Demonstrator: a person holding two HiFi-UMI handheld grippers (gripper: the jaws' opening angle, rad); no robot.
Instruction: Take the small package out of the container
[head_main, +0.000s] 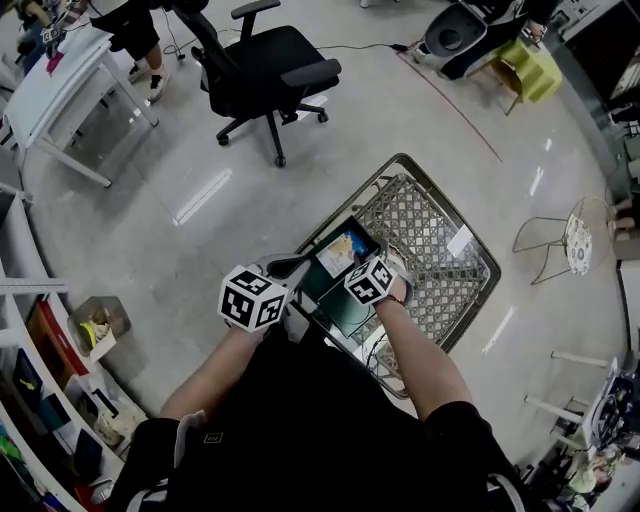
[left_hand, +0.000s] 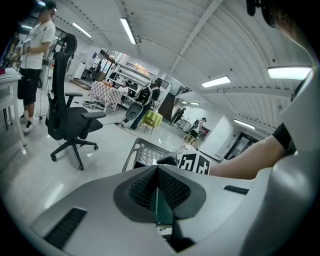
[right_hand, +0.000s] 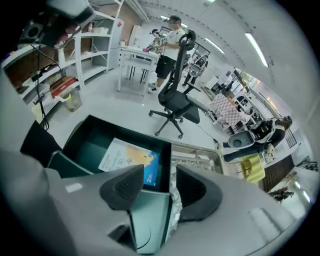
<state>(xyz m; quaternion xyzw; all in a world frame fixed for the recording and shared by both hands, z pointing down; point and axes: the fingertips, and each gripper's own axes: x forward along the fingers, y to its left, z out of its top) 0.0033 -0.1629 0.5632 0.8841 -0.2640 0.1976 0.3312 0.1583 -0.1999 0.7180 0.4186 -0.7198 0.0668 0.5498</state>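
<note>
Far left, head view only: shelves along the wall, a white table beyond.

Left gripper: jaws clenched on a thin teal edge of the container, with no gap between the pads, a detail given by the left gripper view alone. Past the jaws there, an office chair and a standing person.

Centre: small package, printed face up, flat on the container floor, clearest in the right gripper view. Container at the near left corner of a wire basket on the floor.

Right gripper: jaws half closed, grasping the container's near teal wall, a crinkled silver strip against the right pad. Package beyond the pads, untouched.

Head view: forearms and marker cubes across the container's near part, both grips hidden.
</note>
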